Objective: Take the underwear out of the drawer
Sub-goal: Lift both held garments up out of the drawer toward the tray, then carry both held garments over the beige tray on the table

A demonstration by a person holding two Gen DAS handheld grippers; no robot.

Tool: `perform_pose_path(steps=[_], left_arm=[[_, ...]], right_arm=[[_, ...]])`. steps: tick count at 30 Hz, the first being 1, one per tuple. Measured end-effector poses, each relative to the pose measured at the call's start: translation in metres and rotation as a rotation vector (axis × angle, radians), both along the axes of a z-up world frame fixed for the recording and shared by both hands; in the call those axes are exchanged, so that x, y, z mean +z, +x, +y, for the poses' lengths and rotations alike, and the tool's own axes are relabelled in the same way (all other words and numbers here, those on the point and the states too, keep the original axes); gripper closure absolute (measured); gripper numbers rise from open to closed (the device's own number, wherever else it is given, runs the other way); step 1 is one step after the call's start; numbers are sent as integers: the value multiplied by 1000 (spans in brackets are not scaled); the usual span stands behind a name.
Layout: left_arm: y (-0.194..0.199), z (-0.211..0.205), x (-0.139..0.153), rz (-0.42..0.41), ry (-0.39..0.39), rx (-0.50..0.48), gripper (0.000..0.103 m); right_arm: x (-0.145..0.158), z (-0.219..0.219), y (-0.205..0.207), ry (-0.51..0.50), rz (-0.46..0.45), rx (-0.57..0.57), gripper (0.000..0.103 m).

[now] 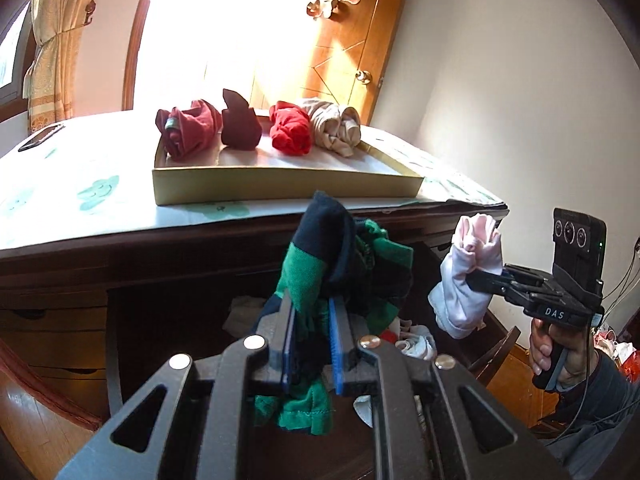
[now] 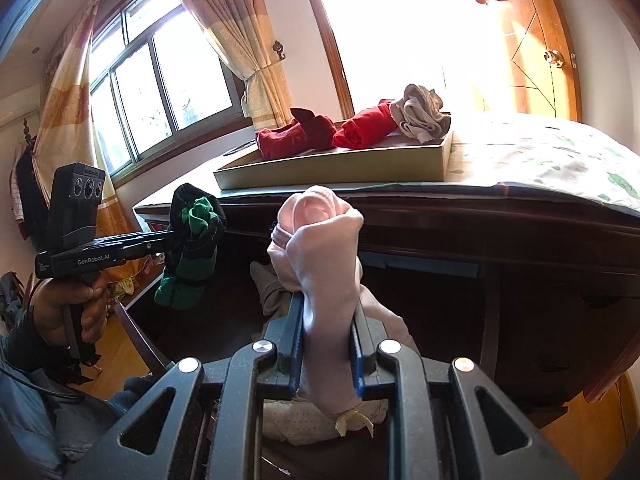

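My left gripper (image 1: 311, 300) is shut on green and navy underwear (image 1: 340, 264), held up in front of the dark dresser's open drawer (image 1: 168, 320). My right gripper (image 2: 328, 304) is shut on pale pink underwear (image 2: 320, 240), also lifted above the drawer. In the left wrist view the right gripper (image 1: 476, 280) shows at the right with the pink piece (image 1: 468, 276). In the right wrist view the left gripper (image 2: 170, 236) shows at the left with the green piece (image 2: 192, 256). More light clothes (image 1: 416, 346) lie in the drawer.
A shallow gold tray (image 1: 280, 190) on the dresser top holds a dark red (image 1: 188, 128), maroon (image 1: 240, 124), bright red (image 1: 290, 130) and beige rolled garment (image 1: 336, 128). A phone (image 1: 40, 138) lies at the far left. A wooden door (image 1: 360, 40) and curtained window (image 2: 160, 80) stand behind.
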State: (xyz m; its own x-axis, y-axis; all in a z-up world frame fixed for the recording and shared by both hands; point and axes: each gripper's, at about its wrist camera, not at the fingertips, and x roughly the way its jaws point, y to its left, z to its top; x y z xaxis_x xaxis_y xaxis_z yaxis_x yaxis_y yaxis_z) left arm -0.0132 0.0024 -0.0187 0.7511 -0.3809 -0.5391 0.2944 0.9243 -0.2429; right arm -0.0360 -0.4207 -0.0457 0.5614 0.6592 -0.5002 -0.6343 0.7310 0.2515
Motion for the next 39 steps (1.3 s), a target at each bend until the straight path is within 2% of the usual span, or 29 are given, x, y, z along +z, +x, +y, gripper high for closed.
perform_pose_path(steps=[7,18,39], left_arm=[[-3,-2,6,-21,-1,8,91],[-11,-7,19,-95,59,54,91],[-25,-7,37,-209,86,102,91]], right_arm=[[7,0,-7,32,-38,10,82],[16,-3,-12,62,-90,4,82],[34,-7,-24,115,-189,8,82]])
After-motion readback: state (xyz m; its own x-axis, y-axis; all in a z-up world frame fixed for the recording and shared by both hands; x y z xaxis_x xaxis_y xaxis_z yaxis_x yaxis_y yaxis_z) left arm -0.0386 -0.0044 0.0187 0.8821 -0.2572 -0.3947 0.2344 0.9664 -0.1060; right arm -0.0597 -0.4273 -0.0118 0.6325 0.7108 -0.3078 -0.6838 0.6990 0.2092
